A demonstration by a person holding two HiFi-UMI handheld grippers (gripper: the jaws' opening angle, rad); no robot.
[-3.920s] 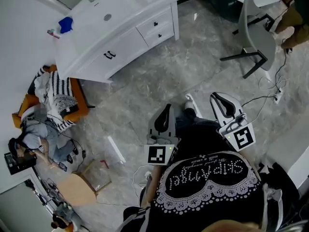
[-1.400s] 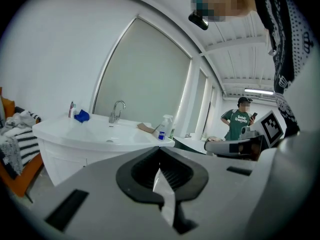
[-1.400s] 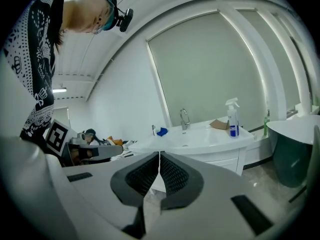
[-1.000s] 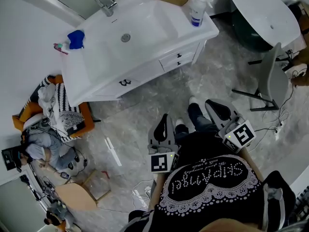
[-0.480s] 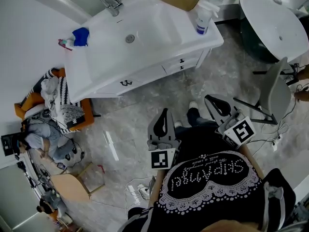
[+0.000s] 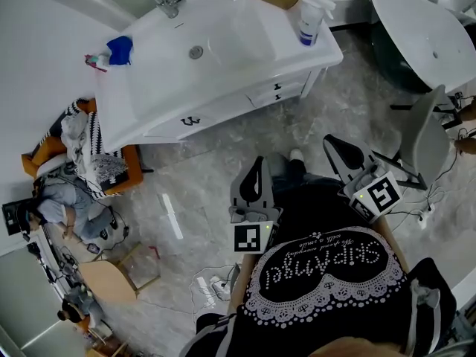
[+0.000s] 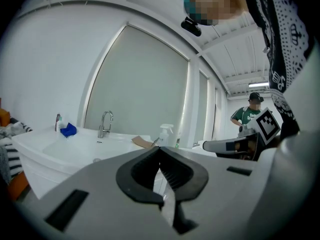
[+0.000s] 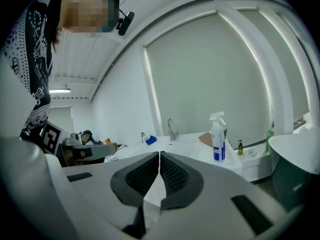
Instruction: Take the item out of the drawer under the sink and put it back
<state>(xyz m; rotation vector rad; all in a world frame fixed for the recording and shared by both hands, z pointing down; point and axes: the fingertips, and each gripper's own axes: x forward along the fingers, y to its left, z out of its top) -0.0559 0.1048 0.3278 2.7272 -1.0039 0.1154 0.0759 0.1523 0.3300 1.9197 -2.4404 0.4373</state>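
Left gripper (image 7: 160, 151): jaws pressed together, nothing between them, touching nothing; held near the person's body.
Right gripper (image 8: 159, 156): jaws likewise closed and empty, just right of the left one.
Drawers (image 6: 286, 89): shut, on the far white vanity's right, below the sink (image 6: 223, 47), well apart from both grippers.
Item: hidden inside a drawer; which drawer I cannot tell.
Handling: weight and stiffness unknown. The small dark drawer pull (image 6: 277, 87) looks rigid and is likely the first thing to pinch.
Countertop: spray bottle (image 6: 307, 21) at the right end.
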